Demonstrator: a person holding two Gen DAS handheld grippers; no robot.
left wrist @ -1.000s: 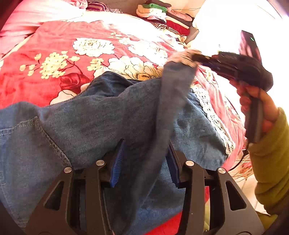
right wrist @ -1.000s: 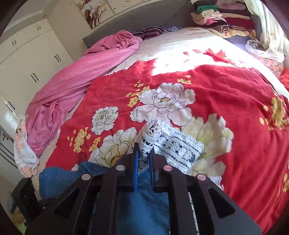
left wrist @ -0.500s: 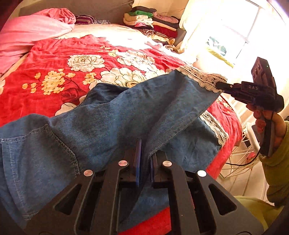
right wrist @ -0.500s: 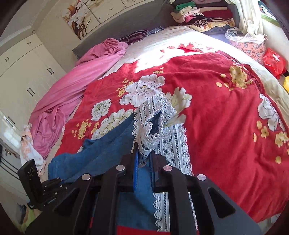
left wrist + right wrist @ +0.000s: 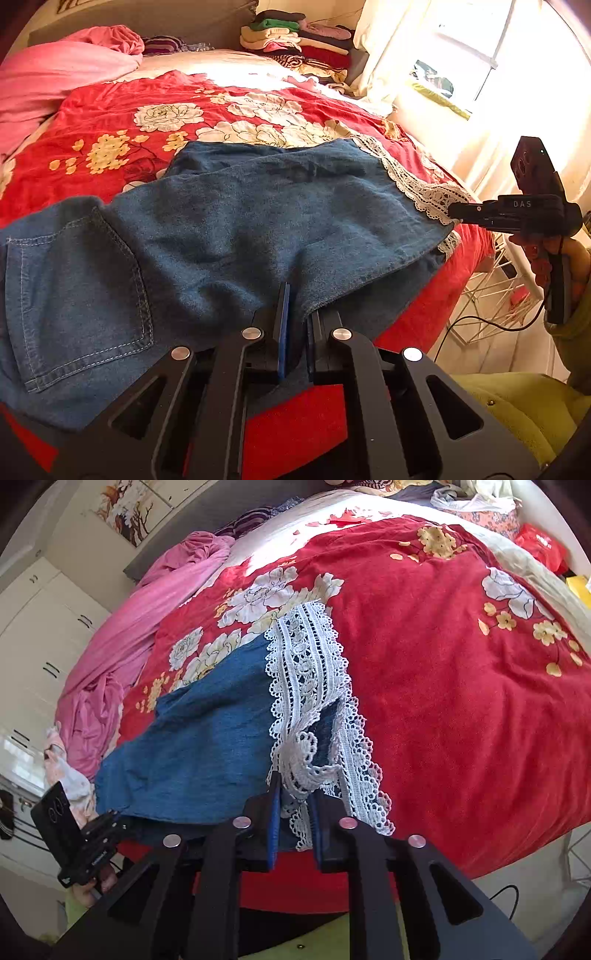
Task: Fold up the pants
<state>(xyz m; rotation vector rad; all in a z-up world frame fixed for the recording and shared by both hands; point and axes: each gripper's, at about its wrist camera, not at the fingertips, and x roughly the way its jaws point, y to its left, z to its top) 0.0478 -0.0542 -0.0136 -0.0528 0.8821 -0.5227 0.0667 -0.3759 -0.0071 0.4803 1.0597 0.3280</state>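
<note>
Blue denim pants (image 5: 229,221) with a white lace hem (image 5: 417,184) lie on the red floral bedspread (image 5: 110,122), one leg laid over the other, back pocket at the left. My left gripper (image 5: 295,299) is shut on the denim's near edge at the crotch area. My right gripper (image 5: 293,794) is shut on the bunched lace hem (image 5: 306,679) at the near bed edge; it also shows at the right in the left wrist view (image 5: 458,212). The denim (image 5: 207,731) stretches left from it to the left gripper (image 5: 110,823).
A pink sheet (image 5: 147,616) is heaped along the bed's far left side. Stacked folded clothes (image 5: 295,40) sit at the head by the curtained window (image 5: 461,66). A white wire rack (image 5: 491,295) stands on the floor to the right. White wardrobes (image 5: 40,627) line the left wall.
Both grippers have drawn back toward the near bed edge and lowered. The raised leg has come down flat over the other leg, the lace hems now lying together.
</note>
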